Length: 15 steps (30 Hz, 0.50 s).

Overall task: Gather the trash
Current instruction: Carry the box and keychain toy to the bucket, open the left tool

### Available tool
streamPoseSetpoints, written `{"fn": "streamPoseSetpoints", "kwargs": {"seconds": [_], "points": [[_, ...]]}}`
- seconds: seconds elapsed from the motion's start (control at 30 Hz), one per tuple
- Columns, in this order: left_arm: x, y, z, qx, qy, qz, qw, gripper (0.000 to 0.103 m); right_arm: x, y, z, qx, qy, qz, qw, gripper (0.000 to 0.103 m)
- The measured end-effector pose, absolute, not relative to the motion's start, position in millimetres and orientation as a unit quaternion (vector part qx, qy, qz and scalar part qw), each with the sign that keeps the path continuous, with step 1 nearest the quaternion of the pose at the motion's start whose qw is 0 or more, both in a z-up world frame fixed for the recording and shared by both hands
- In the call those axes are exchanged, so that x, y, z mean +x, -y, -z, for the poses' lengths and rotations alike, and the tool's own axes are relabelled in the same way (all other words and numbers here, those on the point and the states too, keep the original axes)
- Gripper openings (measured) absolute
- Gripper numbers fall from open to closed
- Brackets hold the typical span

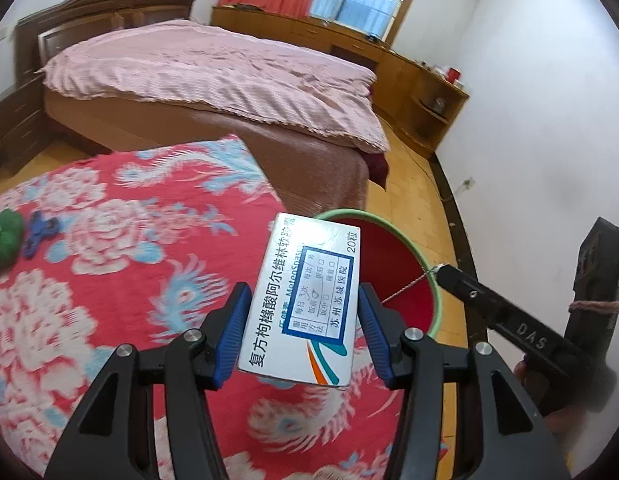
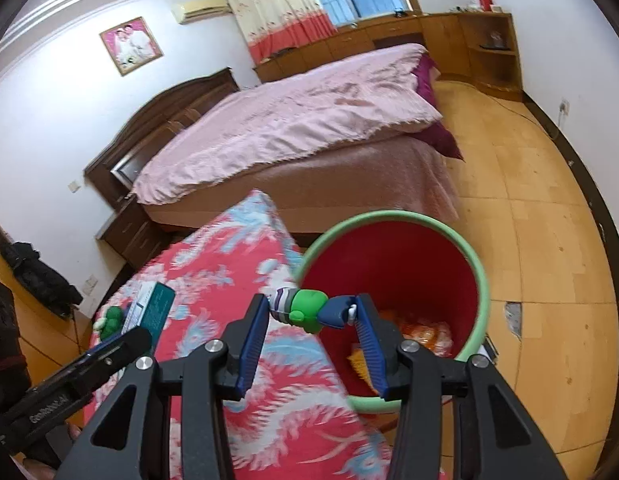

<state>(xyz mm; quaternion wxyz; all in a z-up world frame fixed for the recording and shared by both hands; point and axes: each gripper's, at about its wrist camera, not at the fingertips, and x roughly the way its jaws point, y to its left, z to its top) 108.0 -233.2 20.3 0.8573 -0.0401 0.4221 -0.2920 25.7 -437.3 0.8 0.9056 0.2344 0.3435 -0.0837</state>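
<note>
Medicine box (image 1: pixel 305 304) clamped in left tool (image 1: pixel 305 320); right tool (image 2: pixel 313 320) grips toy figure (image 2: pixel 309 310) over bin (image 2: pixel 475 256).

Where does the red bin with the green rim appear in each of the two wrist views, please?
Left wrist: the bin sits right of centre, its near side hidden behind the medicine box held by the left hand-held gripper.
Right wrist: the bin fills the centre-right, beyond the toy in the right hand-held gripper.
Shared landmark: the pink bed.

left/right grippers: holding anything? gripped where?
Left gripper clamps a medicine box across its long side edges. Right gripper pinches a small toy figure end to end.
</note>
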Motion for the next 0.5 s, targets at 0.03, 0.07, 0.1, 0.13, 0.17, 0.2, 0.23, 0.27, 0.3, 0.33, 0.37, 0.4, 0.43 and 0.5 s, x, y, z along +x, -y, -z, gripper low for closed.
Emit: {"fn": "streamPoseSetpoints", "kwargs": {"seconds": [0.03,0.07,0.1,0.13,0.17,0.2,0.23,0.27,0.3,0.33,0.37,0.4,0.43,0.5], "points": [[109.4,238.0,-18.0,-0.038,-0.424,0.295,0.855,0.054,25.0,439.1,1.5,0.235,-0.344,0.087,0.905,0.047],[111.5,245.6,-14.8,-0.035,-0.426,0.3,0.853,0.054,25.2,444.5,5.5,0.237,-0.346,0.095,0.903,0.047],[113.5,251.5,-12.0,-0.033,-0.429,0.303,0.851,0.054,24.6,447.4,7.5,0.237,-0.346,0.097,0.902,0.047],[114.4,256.0,-10.4,-0.032,-0.43,0.306,0.849,0.054,24.7,451.4,10.6,0.239,-0.348,0.1,0.901,0.047],[116.8,262.3,-7.8,-0.031,-0.433,0.309,0.846,0.054,25.0,454.5,13.4,0.24,-0.35,0.103,0.9,0.047],[119.2,267.5,-4.8,-0.03,-0.435,0.312,0.844,0.054,25.0,456.0,15.6,0.24,-0.352,0.105,0.899,0.048],[121.5,272.5,-1.8,-0.03,-0.437,0.315,0.842,0.054,25.2,459.5,19.4,0.24,-0.355,0.11,0.897,0.048],[123.1,276.2,0.9,-0.029,-0.439,0.317,0.84,0.054,25.7,461.9,22.1,0.239,-0.357,0.113,0.896,0.048],[125.7,282.0,4.6,-0.027,-0.443,0.319,0.838,0.054,26.1,463.8,24.0,0.239,-0.358,0.115,0.895,0.048],[126.7,285.9,6.6,-0.025,-0.445,0.319,0.837,0.054,26.3,467.0,27.2,0.241,-0.36,0.117,0.894,0.048],[128.6,289.9,9.1,-0.022,-0.446,0.319,0.836,0.054,27.7,469.3,30.0,0.242,-0.362,0.119,0.893,0.048],[130.7,295.1,11.8,-0.018,-0.447,0.318,0.836,0.054,28.8,472.0,33.0,0.244,-0.363,0.12,0.891,0.048],[132.4,299.2,14.1,-0.015,-0.448,0.318,0.835,0.054,29.2,473.4,34.8,0.245,-0.364,0.121,0.89,0.048],[135.5,305.3,17.5,-0.013,-0.451,0.321,0.833,0.054,30.3,478.7,40.1,0.249,-0.367,0.123,0.888,0.048]]}}
